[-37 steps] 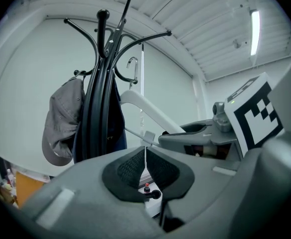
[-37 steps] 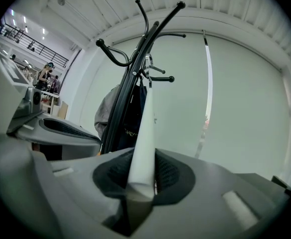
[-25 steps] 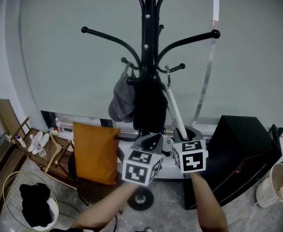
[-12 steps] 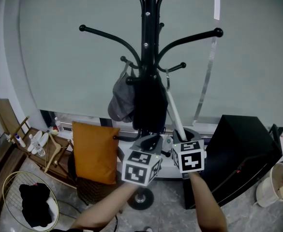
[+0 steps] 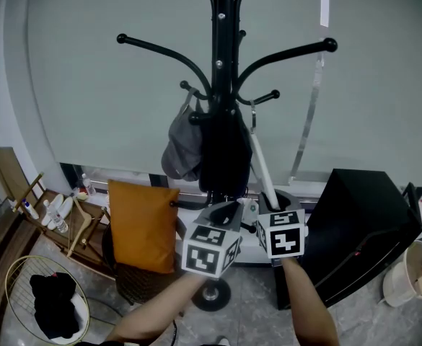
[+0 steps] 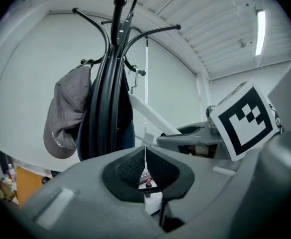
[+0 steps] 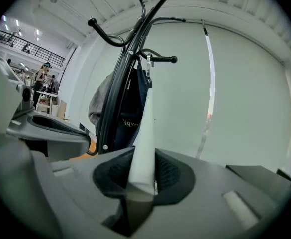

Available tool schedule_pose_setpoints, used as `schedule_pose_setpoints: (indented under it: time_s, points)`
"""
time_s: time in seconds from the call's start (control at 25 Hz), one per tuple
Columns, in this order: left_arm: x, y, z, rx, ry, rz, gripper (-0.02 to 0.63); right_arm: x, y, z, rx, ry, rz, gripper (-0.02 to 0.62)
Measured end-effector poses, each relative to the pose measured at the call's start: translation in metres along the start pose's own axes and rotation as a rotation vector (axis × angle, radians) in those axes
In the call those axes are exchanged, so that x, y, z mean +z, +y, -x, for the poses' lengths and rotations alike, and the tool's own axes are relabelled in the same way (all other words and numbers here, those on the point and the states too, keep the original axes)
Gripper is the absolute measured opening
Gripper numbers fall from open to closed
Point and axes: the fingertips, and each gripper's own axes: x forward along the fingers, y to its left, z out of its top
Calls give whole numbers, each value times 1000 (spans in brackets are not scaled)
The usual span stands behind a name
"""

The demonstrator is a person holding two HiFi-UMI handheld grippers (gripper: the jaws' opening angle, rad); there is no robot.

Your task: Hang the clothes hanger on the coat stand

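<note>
Left gripper [image 6: 145, 152], fingers [image 6: 130, 166] together, coat stand [image 6: 116, 44] ahead, grey cap [image 6: 65, 111] hung on it

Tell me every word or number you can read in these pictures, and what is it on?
Nothing here can truly be read.
Dark garment on the coat stand: a short line of pale print, too blurred to read.
Black cabinet: small red marks, too small to read.
Marker cubes: black-and-white squares only, no words.
</note>
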Motion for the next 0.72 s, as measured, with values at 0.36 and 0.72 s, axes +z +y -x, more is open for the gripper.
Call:
schedule_pose_setpoints:
  time_s: [0.36,0.72]
  points:
    - [-2,-1,1,-11,4,4,12,3,1,8,-21,-45,16,100]
    - [-6,-13,4,-39,10,6,12,15,5,32,-36,-105,33,105]
